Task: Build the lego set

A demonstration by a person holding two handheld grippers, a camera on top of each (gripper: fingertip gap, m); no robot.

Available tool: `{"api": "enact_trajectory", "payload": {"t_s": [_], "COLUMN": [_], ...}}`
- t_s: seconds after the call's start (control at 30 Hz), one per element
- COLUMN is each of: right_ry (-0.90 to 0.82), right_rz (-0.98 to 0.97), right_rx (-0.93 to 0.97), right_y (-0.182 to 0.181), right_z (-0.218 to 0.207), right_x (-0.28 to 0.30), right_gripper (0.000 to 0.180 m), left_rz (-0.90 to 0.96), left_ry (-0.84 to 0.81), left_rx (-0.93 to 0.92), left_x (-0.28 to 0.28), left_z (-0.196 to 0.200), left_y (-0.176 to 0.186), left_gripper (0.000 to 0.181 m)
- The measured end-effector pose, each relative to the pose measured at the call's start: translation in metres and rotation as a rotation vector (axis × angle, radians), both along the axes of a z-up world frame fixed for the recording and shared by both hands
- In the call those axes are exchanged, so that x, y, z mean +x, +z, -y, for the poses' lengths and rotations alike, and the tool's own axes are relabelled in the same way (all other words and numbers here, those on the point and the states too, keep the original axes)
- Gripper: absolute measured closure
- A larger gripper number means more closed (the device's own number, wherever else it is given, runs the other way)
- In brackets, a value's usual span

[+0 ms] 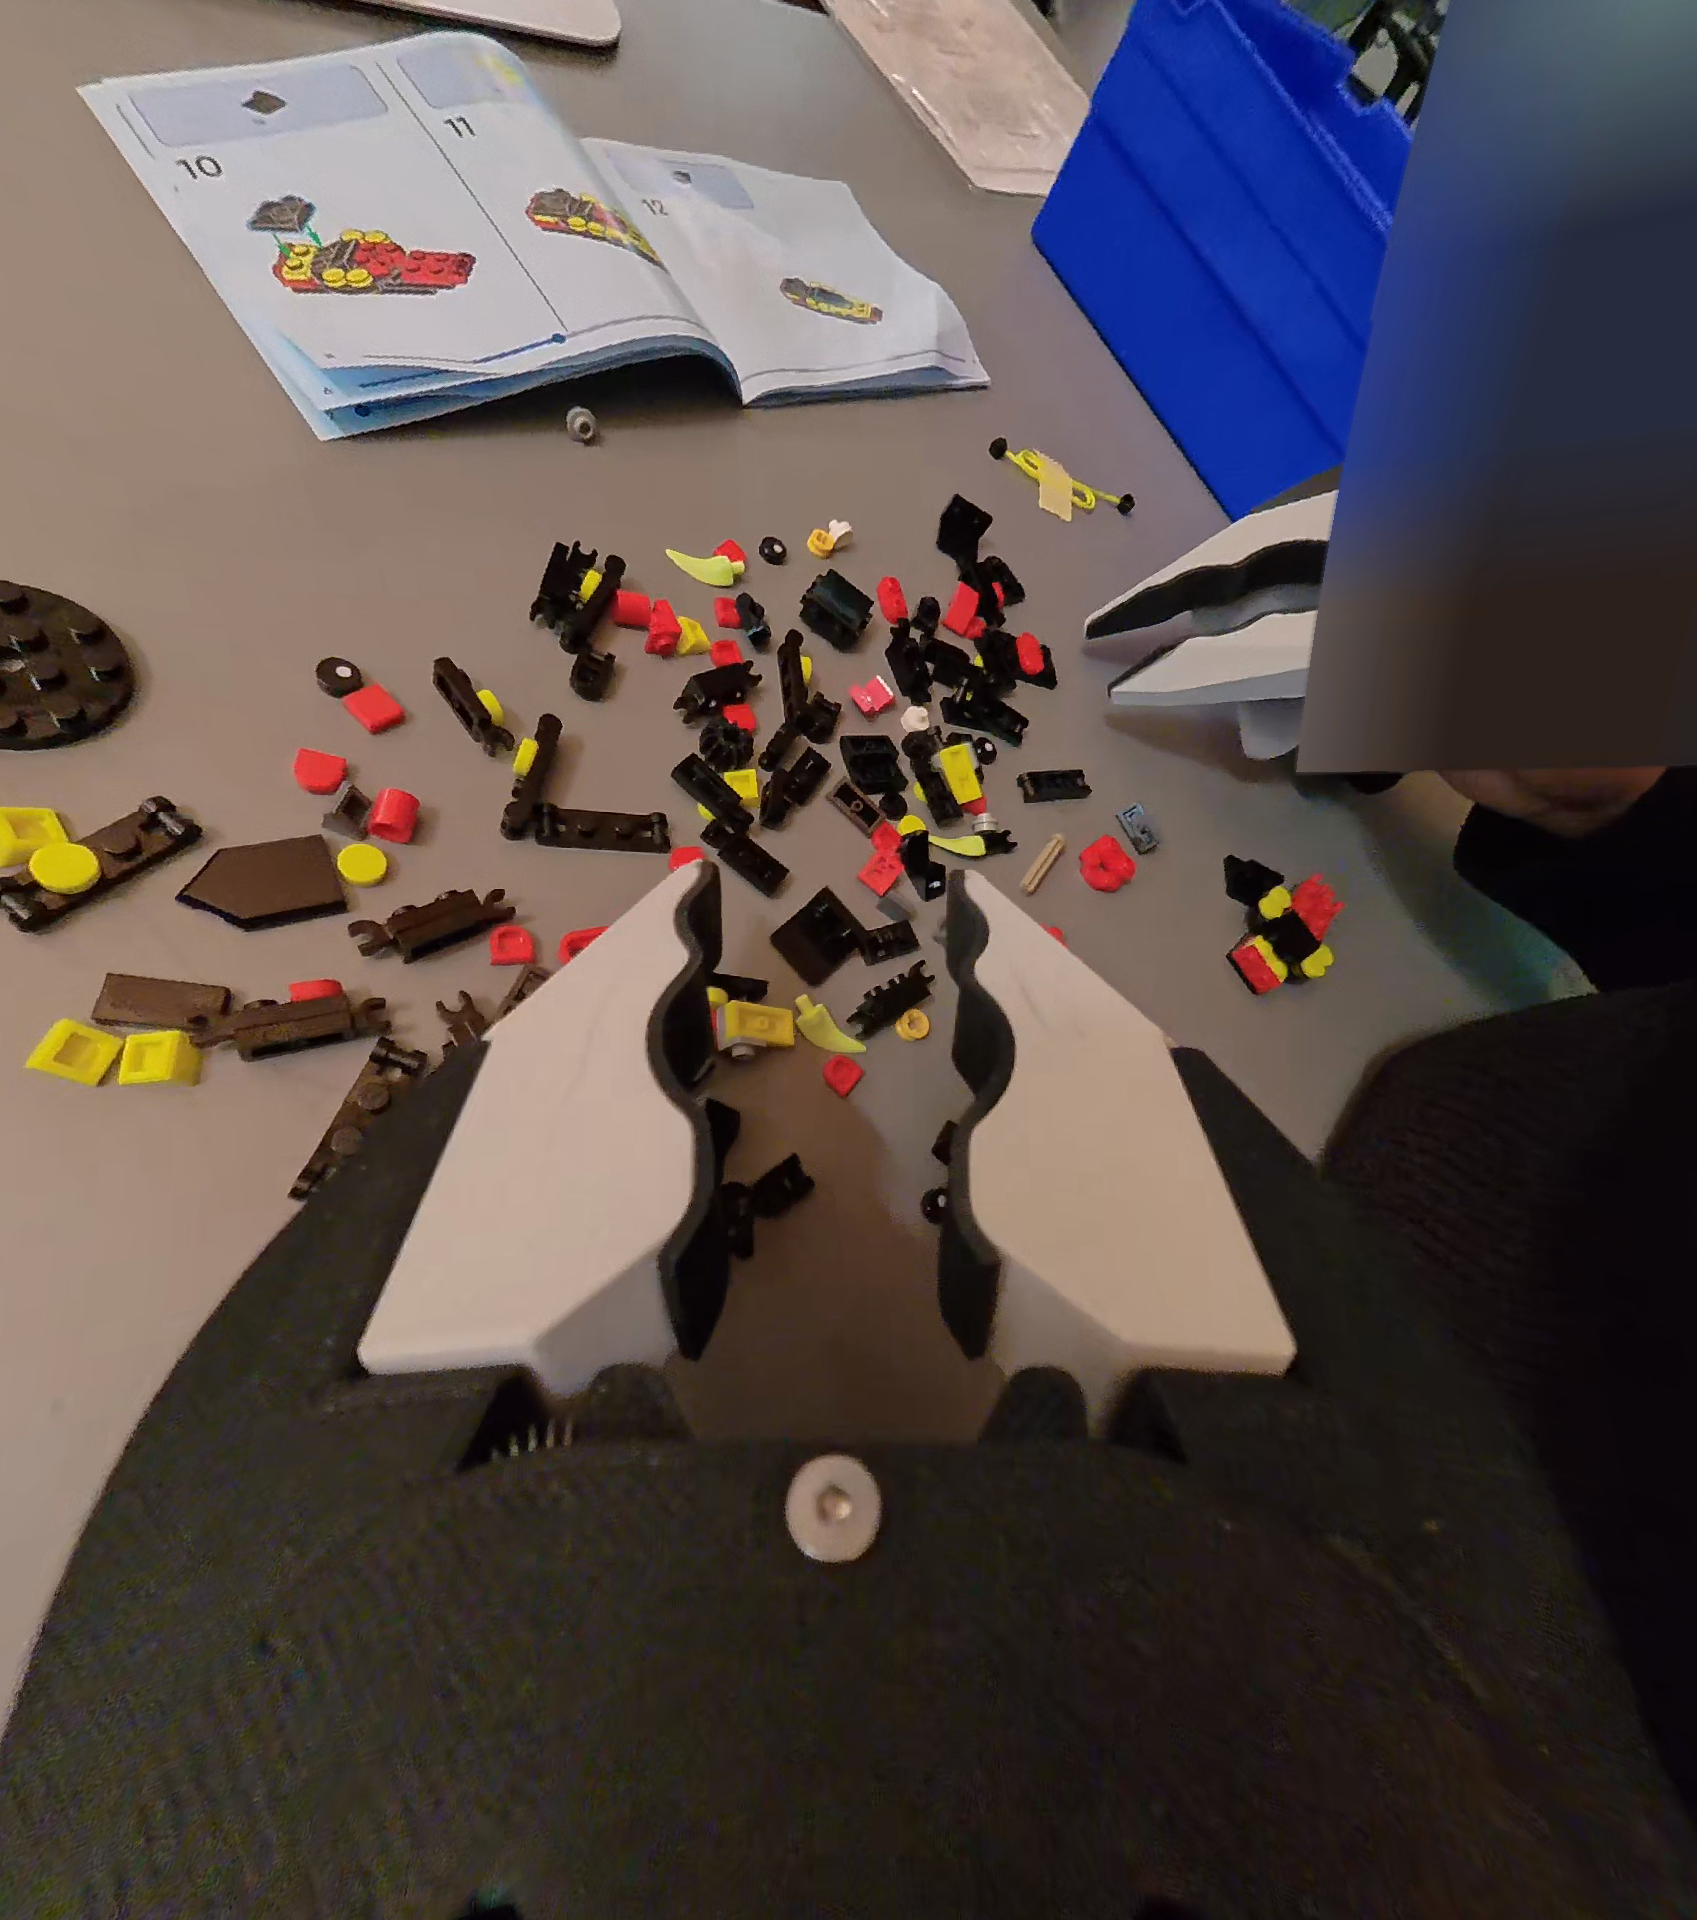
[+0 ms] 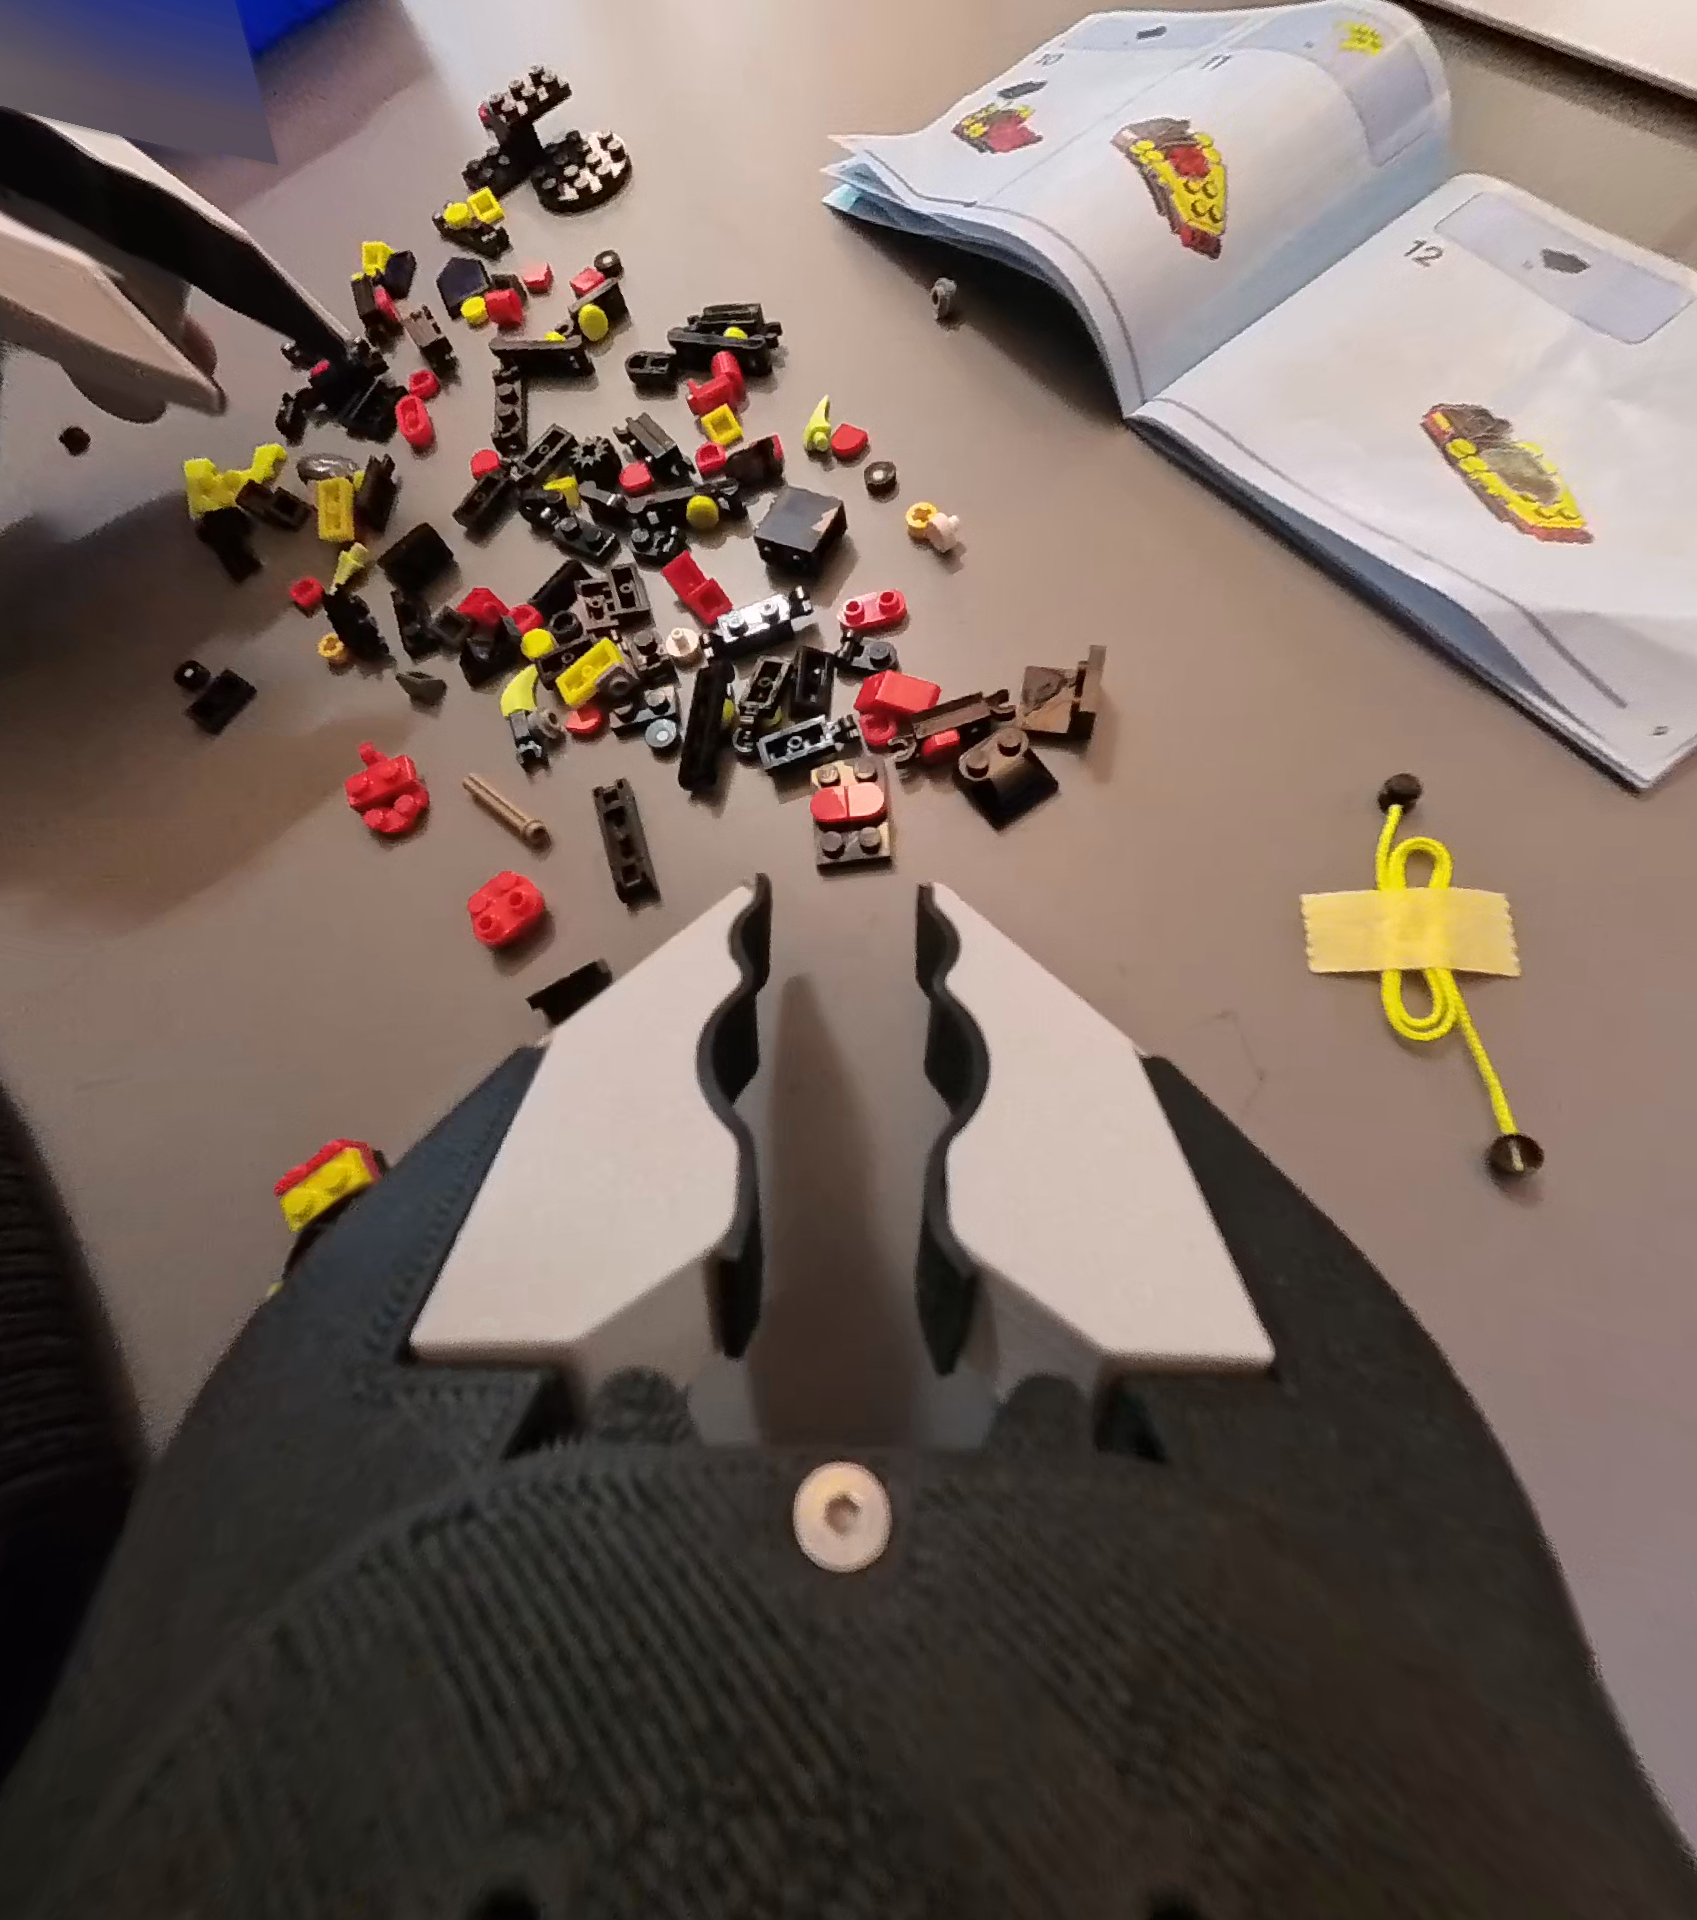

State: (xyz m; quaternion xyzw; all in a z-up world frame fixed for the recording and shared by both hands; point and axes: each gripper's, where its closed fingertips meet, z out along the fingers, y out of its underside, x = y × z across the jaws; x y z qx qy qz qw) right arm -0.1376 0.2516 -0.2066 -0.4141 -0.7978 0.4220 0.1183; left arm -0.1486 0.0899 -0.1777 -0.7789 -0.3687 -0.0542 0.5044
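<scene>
Many small loose red, yellow and black lego pieces [image 1: 802, 717] lie scattered on the grey table [image 1: 96, 1247]; the pile also shows in the right wrist view [image 2: 615, 582]. My left gripper [image 1: 839, 894] is open and empty, low over the near edge of the pile, with a yellow piece [image 1: 761, 1023] on the table between its fingers. My right gripper [image 2: 844, 899] is open and empty, just short of a black-and-red plate stack [image 2: 852, 810]. A small red, yellow and black built piece [image 1: 1280, 935] sits at the right; it also shows beside my right gripper [image 2: 330, 1195].
An open instruction booklet [image 1: 511, 239] lies at the back, also seen in the right wrist view [image 2: 1343, 364]. A blue bin [image 1: 1218, 229] stands back right. A round black plate [image 1: 2, 665] lies at the left. A taped yellow string [image 2: 1410, 935] lies right of my right gripper. A dark sleeve [image 1: 1550, 1143] is near. My right fingertips sit around 15 cm from my left ones. The round black plate [image 1: 2, 665] is closer to my left gripper, around 12 cm from its tips; the right tips are 25 cm off. It turns up in the right wrist view [image 2: 569, 162] as well.
</scene>
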Motion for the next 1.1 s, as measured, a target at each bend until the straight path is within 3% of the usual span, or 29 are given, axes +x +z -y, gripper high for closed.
{"api": "enact_trajectory", "payload": {"t_s": [0.5,1.1], "right_ry": [-0.038,0.000], "right_rz": [-0.033,-0.006], "right_rx": [-0.001,-0.011], "right_y": [0.0023,0.0000], "right_z": [-0.0096,-0.0048], "right_x": [-0.0102,-0.0068], "right_gripper": [0.155,0.150], "left_rz": [0.114,0.171], "left_ry": [0.015,0.014], "left_rx": [0.147,0.172], "left_x": [-0.0029,-0.0041], "left_z": [-0.0001,-0.0001], "left_y": [0.0075,0.0035], "left_gripper": [0.139,0.138]}}
